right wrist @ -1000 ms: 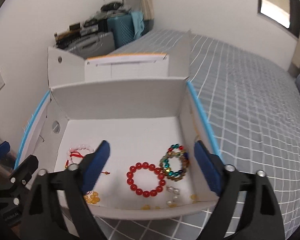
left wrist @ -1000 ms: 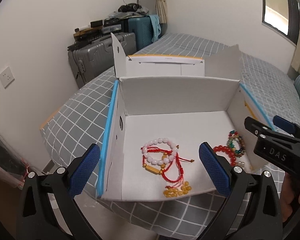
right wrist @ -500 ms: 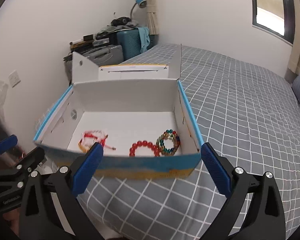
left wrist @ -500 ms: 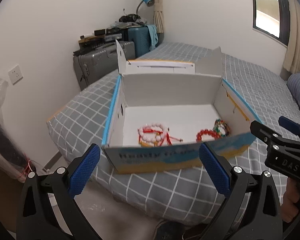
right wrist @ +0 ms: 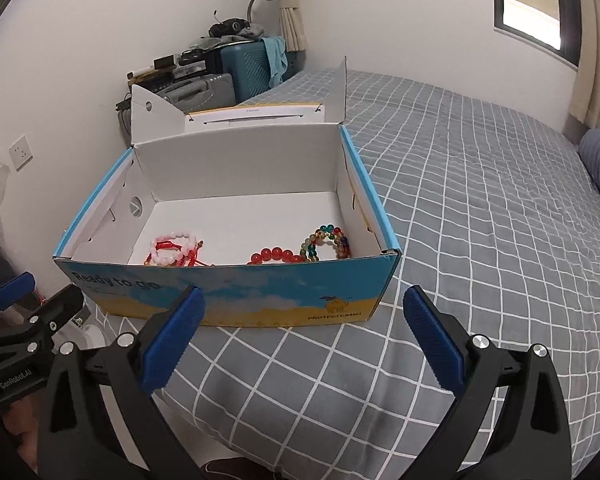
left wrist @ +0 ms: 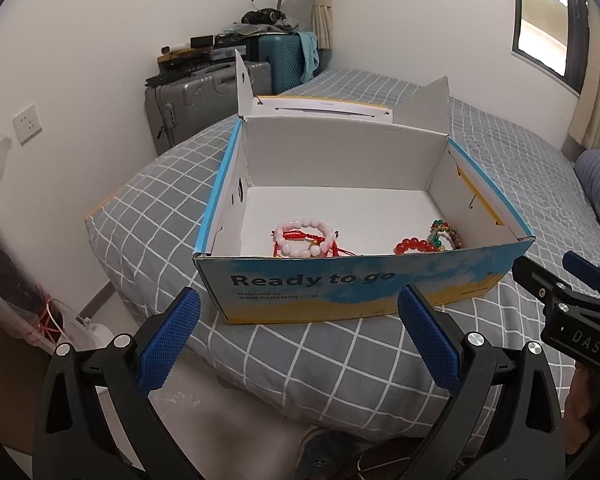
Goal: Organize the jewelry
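An open blue and yellow cardboard box sits on the bed corner. Inside lie a pink bead bracelet with red cord, a red bead bracelet and a multicoloured bead bracelet. My left gripper is open and empty, held in front of the box's front wall. My right gripper is open and empty, also in front of the box. Each gripper shows at the edge of the other's view.
The bed has a grey checked cover. A grey suitcase and a teal suitcase with clutter stand by the far wall. The bed's corner drops to the floor at the left.
Both grippers have pulled back and out of the box, from above the bracelets to in front of the box's front wall. Both stayed open. The bracelets have not moved.
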{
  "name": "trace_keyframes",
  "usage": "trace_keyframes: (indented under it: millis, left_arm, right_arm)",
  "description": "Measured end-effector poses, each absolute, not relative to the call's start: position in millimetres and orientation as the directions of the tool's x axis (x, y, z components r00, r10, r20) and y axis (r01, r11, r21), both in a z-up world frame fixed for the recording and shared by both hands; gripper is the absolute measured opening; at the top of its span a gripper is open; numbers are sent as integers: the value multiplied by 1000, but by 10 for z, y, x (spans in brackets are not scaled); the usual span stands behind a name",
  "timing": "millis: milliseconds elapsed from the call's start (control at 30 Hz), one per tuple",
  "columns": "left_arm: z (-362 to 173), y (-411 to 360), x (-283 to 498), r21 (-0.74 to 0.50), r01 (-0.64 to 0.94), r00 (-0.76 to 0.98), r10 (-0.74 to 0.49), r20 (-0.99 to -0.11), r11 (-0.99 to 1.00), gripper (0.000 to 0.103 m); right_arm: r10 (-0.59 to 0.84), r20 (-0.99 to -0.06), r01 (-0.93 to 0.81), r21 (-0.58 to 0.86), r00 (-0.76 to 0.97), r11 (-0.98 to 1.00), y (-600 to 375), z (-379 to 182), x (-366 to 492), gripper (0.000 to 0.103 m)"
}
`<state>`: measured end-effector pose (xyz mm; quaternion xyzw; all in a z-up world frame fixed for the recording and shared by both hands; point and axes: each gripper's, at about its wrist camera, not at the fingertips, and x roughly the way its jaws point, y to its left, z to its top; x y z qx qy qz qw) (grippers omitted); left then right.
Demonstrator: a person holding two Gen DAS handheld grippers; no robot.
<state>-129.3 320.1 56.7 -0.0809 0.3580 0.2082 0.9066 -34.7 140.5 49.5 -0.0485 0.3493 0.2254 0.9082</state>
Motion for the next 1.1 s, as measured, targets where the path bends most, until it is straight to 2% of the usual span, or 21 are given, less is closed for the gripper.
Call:
trace_keyframes:
  millis: [333,900,1100]
  left_arm:
    - [539,3231,-1247,-43,-422,649,269,-711,906,97]
    - [580,3133,-1268,-3,-430,659,312,-685,903,97]
    - [567,3139,-1261,-17,-419,658,291,-695,908,97]
  right_arm:
    - [364,-663,-442,55,654,895,1400,480,-361,95]
    - [363,-662,-448,45,656,893,1385,507,-397,95]
    - [364,-661,-449,46,656,893,1369,515,-413,95]
